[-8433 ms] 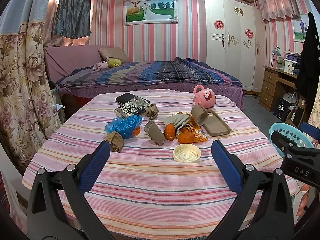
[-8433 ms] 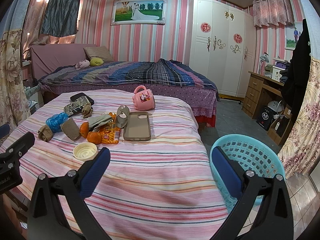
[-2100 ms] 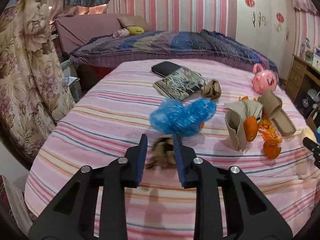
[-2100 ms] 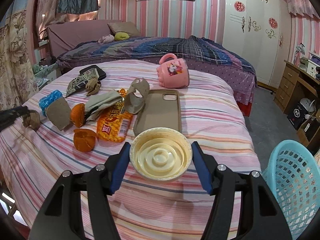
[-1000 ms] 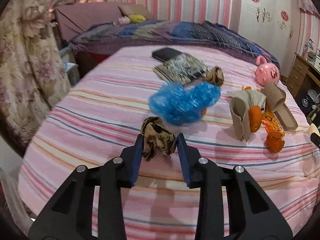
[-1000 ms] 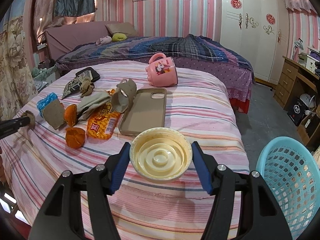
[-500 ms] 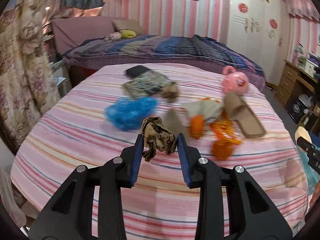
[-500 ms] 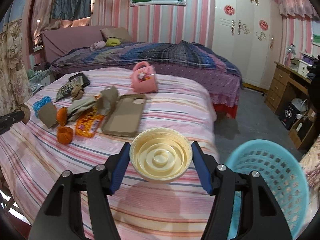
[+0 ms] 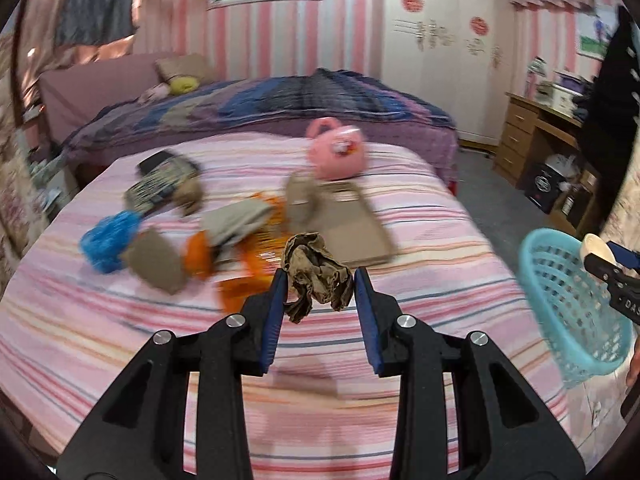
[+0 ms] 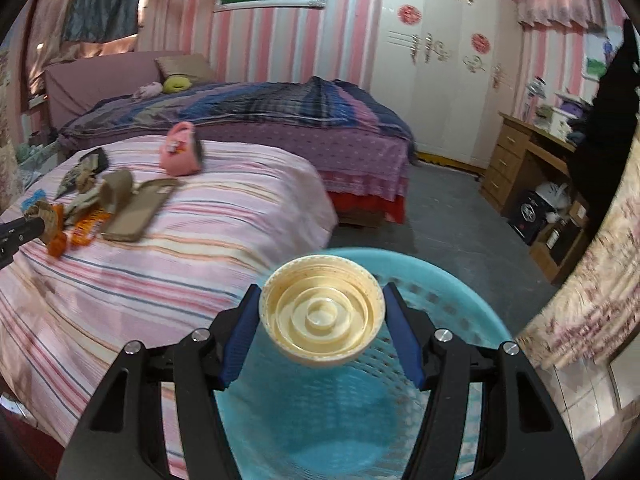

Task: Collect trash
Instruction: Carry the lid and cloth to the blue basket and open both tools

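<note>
My left gripper [image 9: 319,284] is shut on a crumpled brown paper wad [image 9: 316,272], held above the striped table [image 9: 120,340]. My right gripper [image 10: 322,312] is shut on a cream round plastic lid [image 10: 322,320], which hangs over the mouth of the light blue basket [image 10: 452,292]. In the left wrist view that basket [image 9: 568,308] stands off the table's right side, with the right gripper [image 9: 604,258] and its lid over the rim. In the right wrist view the left gripper [image 10: 38,222] shows at the far left edge.
Left on the table are a blue plastic bag [image 9: 108,236], brown cardboard pieces [image 9: 156,260], orange peel [image 9: 200,252], an orange snack wrapper [image 9: 256,256], a phone case [image 9: 352,224], a pink mug [image 9: 336,152] and a booklet [image 9: 160,184]. A bed [image 10: 240,116] lies beyond, a desk [image 10: 532,160] to the right.
Both grippers have swung to the right with their loads. The lid has gone from over the table to over the basket; the paper wad has moved toward the table's right half.
</note>
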Demonstrator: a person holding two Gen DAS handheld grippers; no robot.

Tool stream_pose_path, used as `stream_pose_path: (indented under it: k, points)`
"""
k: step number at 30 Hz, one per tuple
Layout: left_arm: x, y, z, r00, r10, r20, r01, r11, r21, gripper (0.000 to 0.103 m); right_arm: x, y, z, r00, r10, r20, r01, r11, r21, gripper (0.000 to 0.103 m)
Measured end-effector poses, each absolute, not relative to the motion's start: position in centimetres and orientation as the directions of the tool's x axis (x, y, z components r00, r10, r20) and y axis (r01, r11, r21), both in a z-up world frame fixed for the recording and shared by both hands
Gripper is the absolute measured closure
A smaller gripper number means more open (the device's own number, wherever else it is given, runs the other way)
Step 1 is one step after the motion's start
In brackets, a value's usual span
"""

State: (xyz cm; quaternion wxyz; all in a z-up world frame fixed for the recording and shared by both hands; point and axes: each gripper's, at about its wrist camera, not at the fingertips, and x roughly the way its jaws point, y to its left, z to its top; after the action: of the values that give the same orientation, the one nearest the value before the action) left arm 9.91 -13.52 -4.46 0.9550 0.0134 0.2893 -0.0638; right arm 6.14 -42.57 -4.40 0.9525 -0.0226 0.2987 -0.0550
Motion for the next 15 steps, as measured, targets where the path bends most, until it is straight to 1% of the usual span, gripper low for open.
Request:
stream_pose_path:
  k: [2,5,12,15]
  points:
    - [10.0,-15.6,-4.7,0.819,-0.142,-0.556,0.158,0.987,-0.018,0.07,5.7,-44.4,-4.6,0.809,-0.139,-0.571,0.116,0.99,-0.076,0.042]
    - [9.8,-20.1,-5.2,0.8,-0.217,-0.559,0.225,0.973,-0.056,0.07,5.1,-46.8,-5.0,0.8,-0.164,-0.578,0.153,0.986,-0.069,0.042]
    - [9.0,-29.5,-5.3,0.772,-0.331,-0.543,0.373,0.927,-0.035,0.07,4.6,-50.5,-6.3,0.777,-0.191,-0.6,0.218,0.976,-0.028,0.042]
    - [9.1,-32.2,-5.2,0.749,-0.375,-0.546,0.419,0.907,-0.047,0.07,4.5,-51.3,-6.5,0.778,-0.192,-0.599,0.233,0.972,-0.01,0.042]
